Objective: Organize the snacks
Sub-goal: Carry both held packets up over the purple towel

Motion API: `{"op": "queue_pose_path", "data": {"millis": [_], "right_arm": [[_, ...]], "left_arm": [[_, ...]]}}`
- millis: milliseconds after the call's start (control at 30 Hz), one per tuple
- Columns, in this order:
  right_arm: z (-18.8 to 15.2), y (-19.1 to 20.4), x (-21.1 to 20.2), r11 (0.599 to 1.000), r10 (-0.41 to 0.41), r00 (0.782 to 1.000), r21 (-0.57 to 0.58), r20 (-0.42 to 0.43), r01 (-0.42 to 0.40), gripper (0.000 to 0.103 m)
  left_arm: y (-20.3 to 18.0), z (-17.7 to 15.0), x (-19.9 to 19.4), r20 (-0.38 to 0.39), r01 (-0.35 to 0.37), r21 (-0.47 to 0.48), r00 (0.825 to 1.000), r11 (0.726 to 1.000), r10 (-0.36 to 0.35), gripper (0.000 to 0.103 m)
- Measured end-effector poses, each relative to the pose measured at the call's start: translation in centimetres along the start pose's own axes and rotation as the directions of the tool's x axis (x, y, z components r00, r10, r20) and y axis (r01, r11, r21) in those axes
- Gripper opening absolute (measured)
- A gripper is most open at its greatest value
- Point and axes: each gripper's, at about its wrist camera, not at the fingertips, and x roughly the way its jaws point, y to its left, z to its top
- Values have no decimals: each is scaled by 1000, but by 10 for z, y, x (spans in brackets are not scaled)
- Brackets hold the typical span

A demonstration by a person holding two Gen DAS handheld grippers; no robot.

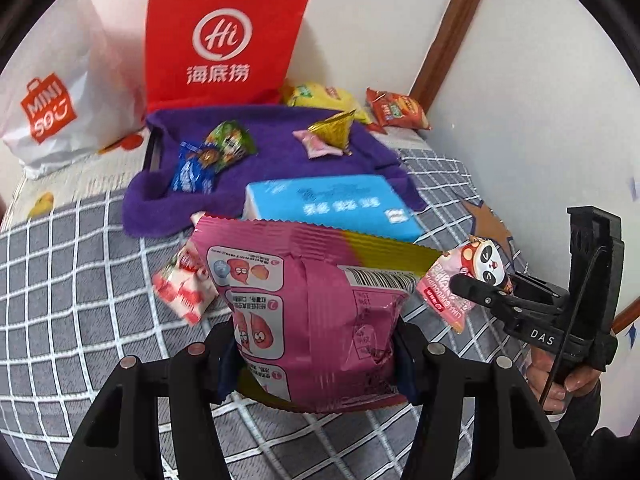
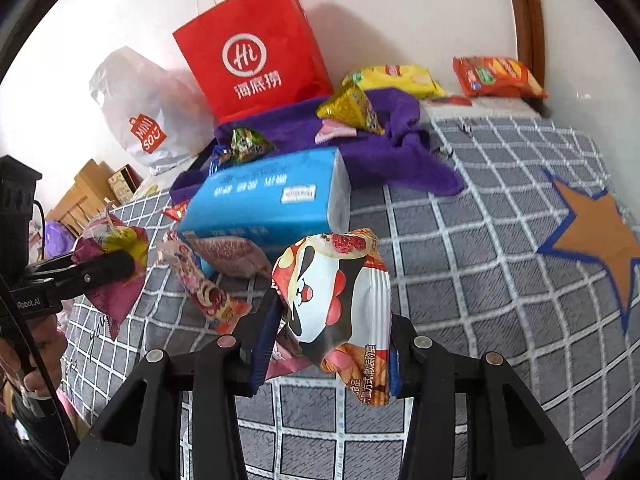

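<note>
My left gripper [image 1: 316, 356] is shut on a pink and yellow snack bag [image 1: 304, 304] held above the checked bed cover; it also shows in the right wrist view [image 2: 110, 276]. My right gripper [image 2: 328, 344] is shut on a panda snack packet [image 2: 340, 304], also seen at the right of the left wrist view [image 1: 468, 280]. A purple towel [image 1: 272, 160] farther back holds a blue candy packet [image 1: 192, 172], a green packet [image 1: 230, 142], a gold pyramid packet [image 1: 334, 128] and a pink packet [image 1: 316, 146].
A blue tissue pack [image 1: 332, 204] lies on the towel's near edge. A red paper bag [image 1: 228, 36] and a white Miniso bag [image 1: 52, 108] stand at the wall. Yellow [image 1: 324, 98] and orange [image 1: 396, 108] chip bags lie behind. A red-white packet [image 1: 184, 284] lies on the cover.
</note>
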Motion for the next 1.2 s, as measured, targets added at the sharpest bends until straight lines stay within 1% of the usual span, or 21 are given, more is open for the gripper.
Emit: {"op": "queue_pose_path", "data": {"millis": [67,167,400,533,667,800,867,1067,1200], "right_arm": [[11,4,-2,1000,-4,1000,-15,8,4,45],[29,8,-4,999,-31,999,-31,29,32,45],[73,13,-9,998,-41,995,-48,95,46,44],[94,12,-3,998,-37,993,-42,115,42,45],[114,15,7,998,-33,991,-49,128,40,45],[131,21,18,997,-27,989,-63,144,36,44],[139,24,24,997,-26,988,-74,150,37,45],[160,29,45,994,-14,985,-103,169,32,44],[169,24,66,996,0,987,-90,160,14,45]], "left_arm": [[-3,9,-1,1,9,2,1000,1000,-9,58],[-5,26,-3,13,8,-1,1000,1000,-8,58],[0,73,-7,56,-35,17,998,999,34,58],[6,99,-4,65,-28,10,998,1000,27,58],[9,118,-1,83,-24,11,996,1000,23,58],[15,132,8,90,7,-10,996,1000,-6,58],[18,139,15,89,9,-18,996,1000,-7,58],[27,158,28,105,-63,-7,992,998,63,58],[42,165,41,102,-55,-33,993,998,59,58]]}}
